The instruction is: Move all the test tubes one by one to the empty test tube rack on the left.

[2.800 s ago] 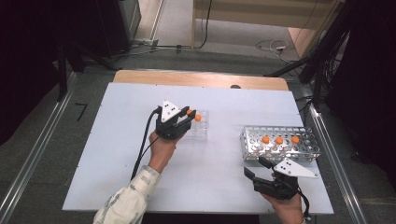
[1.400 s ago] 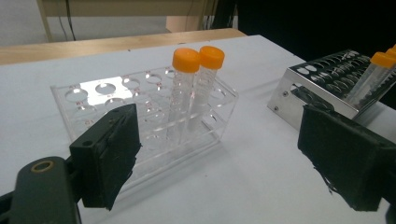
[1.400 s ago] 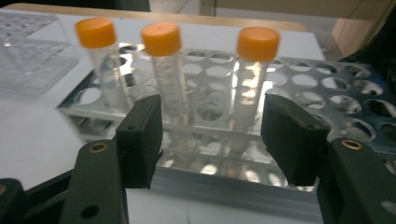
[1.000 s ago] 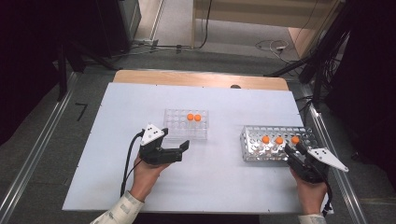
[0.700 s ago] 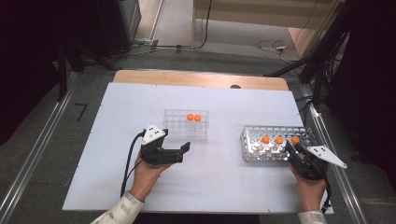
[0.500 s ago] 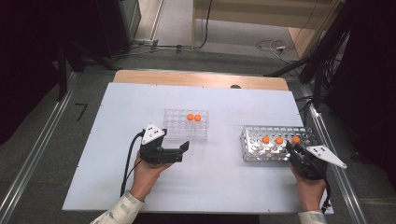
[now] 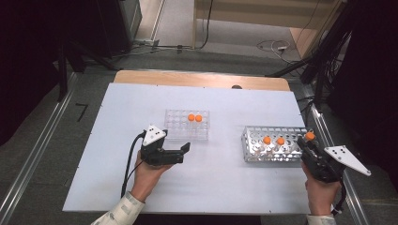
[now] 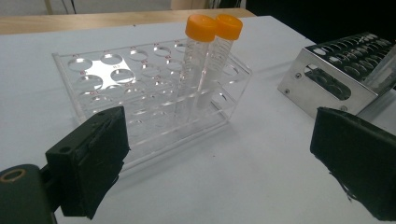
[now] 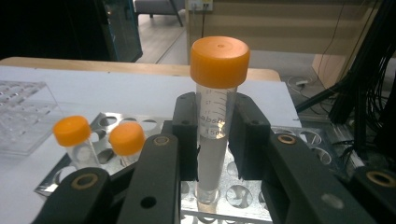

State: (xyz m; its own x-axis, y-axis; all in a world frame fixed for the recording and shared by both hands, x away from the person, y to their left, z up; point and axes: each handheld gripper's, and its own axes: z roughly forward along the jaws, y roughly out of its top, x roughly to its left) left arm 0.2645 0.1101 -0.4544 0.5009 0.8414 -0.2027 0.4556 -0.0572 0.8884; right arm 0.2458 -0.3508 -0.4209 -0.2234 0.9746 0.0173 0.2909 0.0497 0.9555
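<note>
My right gripper is shut on a clear tube with an orange cap and holds it upright just above the metal rack. In the high view this tube is at the right end of the metal rack. Two more capped tubes stand in that rack. My left gripper rests open in front of the clear plastic rack. Its jaws have just widened a little, and nothing is between them. Two orange-capped tubes stand side by side in the clear rack.
The white tabletop has free room on the left and along the front. A wooden strip lines its far edge. Cables and dark equipment stand on the floor beyond. The metal rack lies right of my left gripper.
The left hand came back from the clear rack, leaving a second tube there, then kept still. The right gripper moved to the metal rack's right end, closed on a tube and rose slightly.
</note>
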